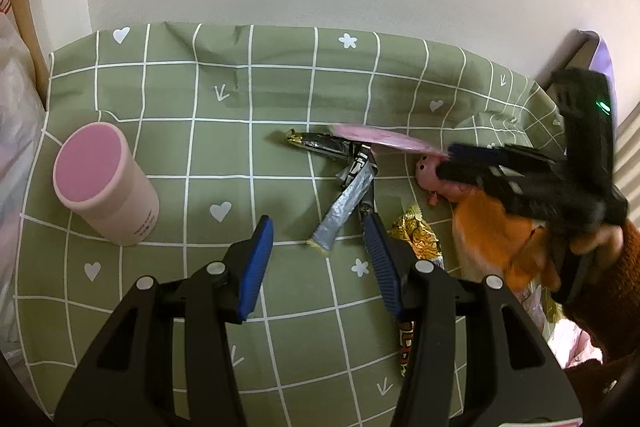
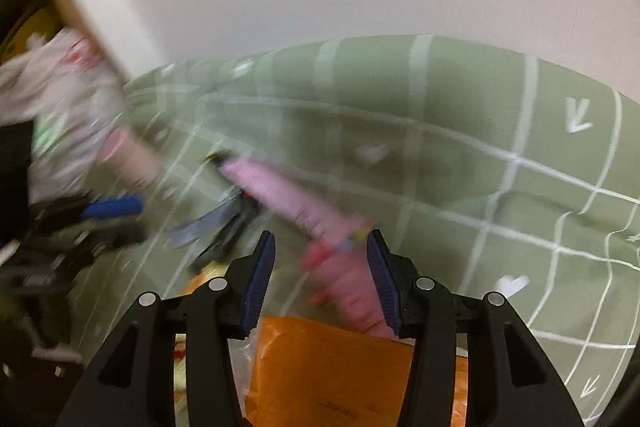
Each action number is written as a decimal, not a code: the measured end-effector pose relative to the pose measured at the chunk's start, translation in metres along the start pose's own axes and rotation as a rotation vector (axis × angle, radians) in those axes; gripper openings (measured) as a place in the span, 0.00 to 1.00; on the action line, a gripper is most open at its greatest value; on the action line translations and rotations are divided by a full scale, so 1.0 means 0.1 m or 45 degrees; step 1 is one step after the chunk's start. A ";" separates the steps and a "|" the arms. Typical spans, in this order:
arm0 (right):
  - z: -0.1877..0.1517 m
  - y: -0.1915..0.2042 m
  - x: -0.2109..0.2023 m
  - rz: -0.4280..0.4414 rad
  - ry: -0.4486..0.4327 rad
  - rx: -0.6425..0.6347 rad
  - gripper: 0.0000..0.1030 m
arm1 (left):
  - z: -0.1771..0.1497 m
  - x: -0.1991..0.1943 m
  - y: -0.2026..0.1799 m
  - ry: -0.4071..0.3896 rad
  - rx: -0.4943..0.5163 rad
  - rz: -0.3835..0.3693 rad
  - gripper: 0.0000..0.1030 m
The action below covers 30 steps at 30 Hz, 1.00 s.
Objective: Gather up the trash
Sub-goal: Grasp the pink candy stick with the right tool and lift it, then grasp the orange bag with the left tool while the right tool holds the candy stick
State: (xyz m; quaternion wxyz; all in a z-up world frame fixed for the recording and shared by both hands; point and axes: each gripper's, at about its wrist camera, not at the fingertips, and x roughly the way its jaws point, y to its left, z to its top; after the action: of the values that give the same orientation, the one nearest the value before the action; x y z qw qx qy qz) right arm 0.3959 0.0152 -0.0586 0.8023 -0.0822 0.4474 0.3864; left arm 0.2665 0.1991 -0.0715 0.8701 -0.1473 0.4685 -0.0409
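**Both grippers open over the scattered wrappers**

Nearest your left camera, the left gripper stands with its jaws apart and nothing between the blue pads; it hovers low over the green checked cloth, angled down, so it looks lined up on the silver wrapper lying flat just ahead. A dark wrapper lies crosswise beyond it, and a gold wrapper sits beside the right-hand pad; all of this trash is loose on the cloth. The pink canister stands upright well to the left, probably the place for it. Your right gripper is open too; a pink packet and an orange bag show in its gap, blurred; I can't tell whether the pads touch them.
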 end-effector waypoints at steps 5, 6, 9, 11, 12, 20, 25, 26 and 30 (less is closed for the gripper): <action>0.11 0.27 -0.07 -0.143 0.000 -0.271 0.44 | 0.01 -0.03 0.00 0.005 -0.010 -0.002 0.44; 0.16 0.31 -0.02 -0.145 0.029 -0.321 0.44 | 0.00 -0.04 0.00 0.004 -0.008 0.003 0.44; 0.23 0.39 0.22 -0.156 0.103 -0.399 0.44 | -0.04 -0.07 -0.03 0.007 0.005 0.026 0.44; 0.25 0.41 0.35 -0.210 0.130 -0.451 0.43 | -0.09 -0.09 -0.04 0.009 0.012 0.043 0.44; 0.23 0.41 0.41 -0.240 0.138 -0.478 0.35 | -0.12 -0.11 -0.04 0.010 0.013 0.050 0.44; 0.26 0.33 -0.03 -0.155 0.008 -0.294 0.10 | -0.20 -0.18 -0.02 0.008 -0.009 0.041 0.44; 0.04 0.29 -0.71 -0.094 -0.134 -0.121 0.09 | -0.15 -0.13 -0.16 -0.006 0.028 -0.070 0.44; 0.01 0.28 -0.78 -0.100 -0.146 -0.106 0.09 | -0.15 -0.12 -0.21 -0.008 0.054 -0.097 0.44; -0.32 0.18 -1.24 -0.181 -0.222 0.025 0.09 | -0.13 -0.07 -0.52 0.000 0.193 -0.217 0.45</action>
State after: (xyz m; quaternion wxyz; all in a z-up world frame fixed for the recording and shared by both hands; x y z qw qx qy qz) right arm 0.3252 -0.0552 0.0237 0.8642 -0.0721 0.3728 0.3301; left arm 0.2558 0.1485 -0.0574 0.8722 -0.1205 0.4497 -0.1501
